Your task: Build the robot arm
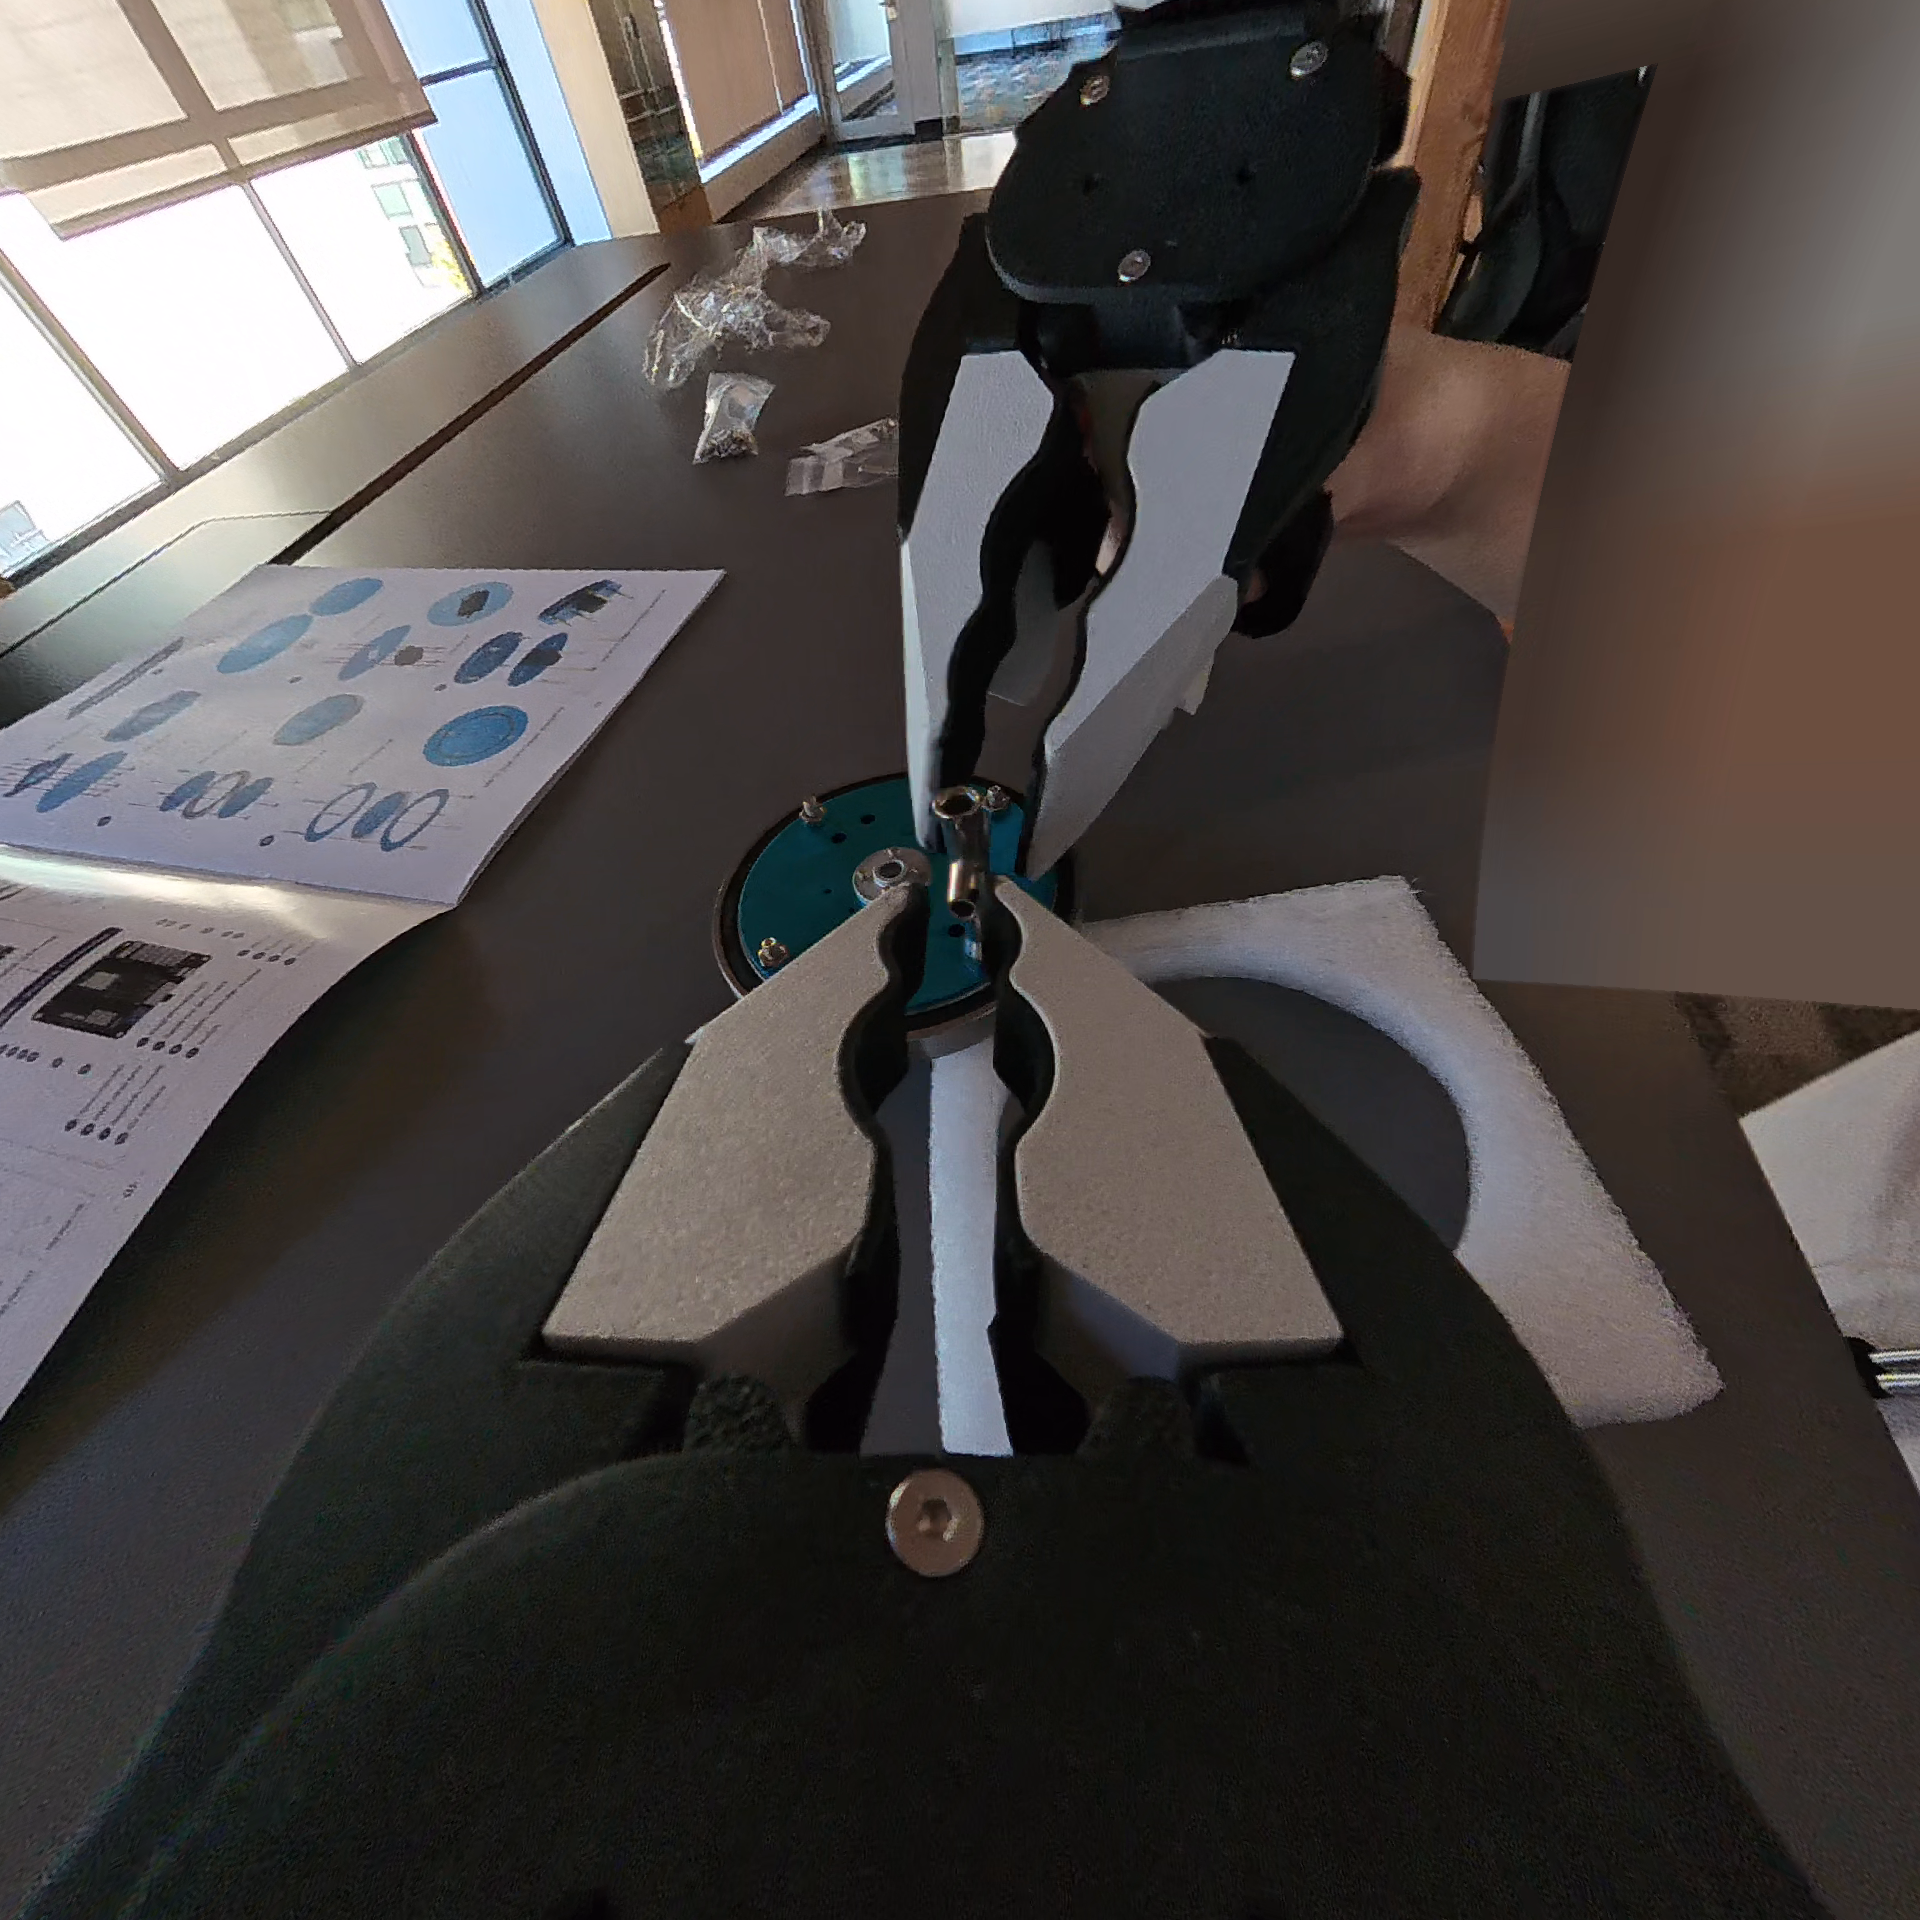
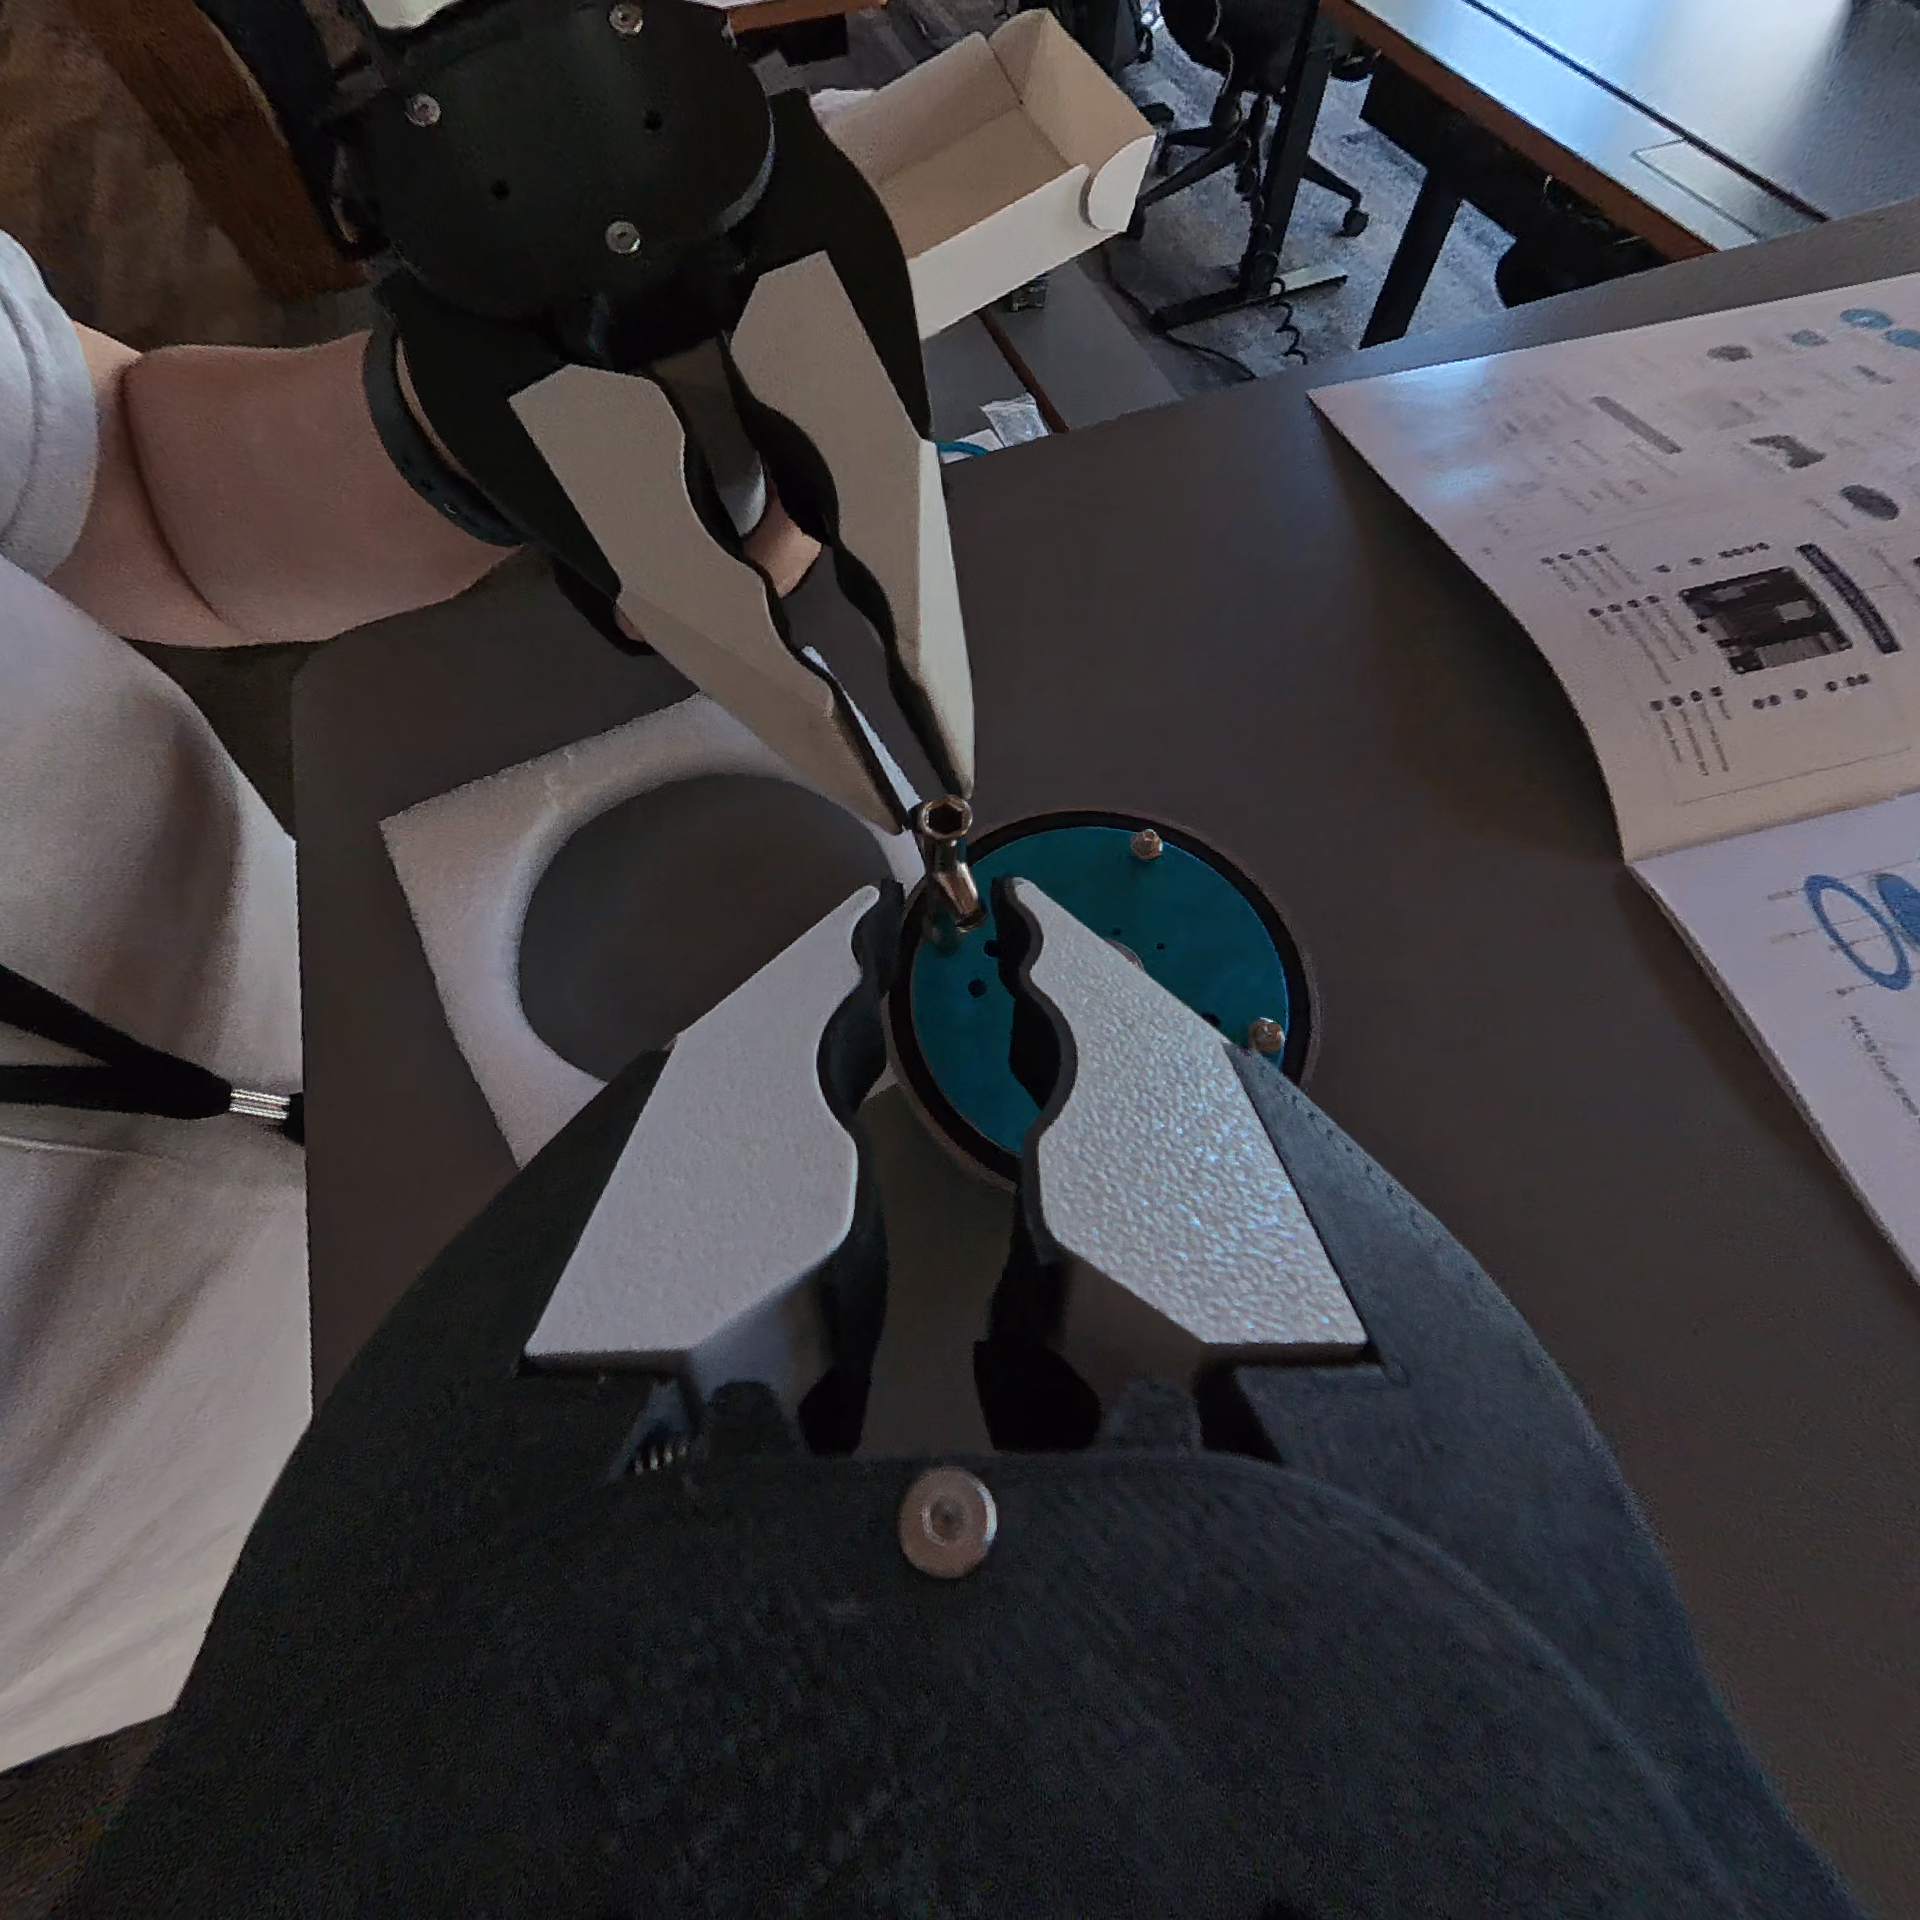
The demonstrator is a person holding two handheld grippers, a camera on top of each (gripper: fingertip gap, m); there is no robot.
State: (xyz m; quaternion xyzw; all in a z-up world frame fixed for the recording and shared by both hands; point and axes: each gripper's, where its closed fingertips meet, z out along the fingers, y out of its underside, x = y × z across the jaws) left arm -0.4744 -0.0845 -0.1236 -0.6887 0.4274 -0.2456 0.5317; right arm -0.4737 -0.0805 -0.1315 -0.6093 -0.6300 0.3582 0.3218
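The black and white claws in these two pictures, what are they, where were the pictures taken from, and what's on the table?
They are two hand-held grippers worked by one person, each with a camera looking along its fingers. One picture comes from the left gripper, one from the right gripper. Their tips meet at a small metal socket tool over a blue disc on the dark table; which grips it is unclear. Nearby lie white foam, an open booklet and plastic bags.

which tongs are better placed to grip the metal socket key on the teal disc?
Probably right. The right tongs bracket the socket key with a gap either side; the left tongs look nearly closed, tips beside its head. Close call: both hover over the teal disc.
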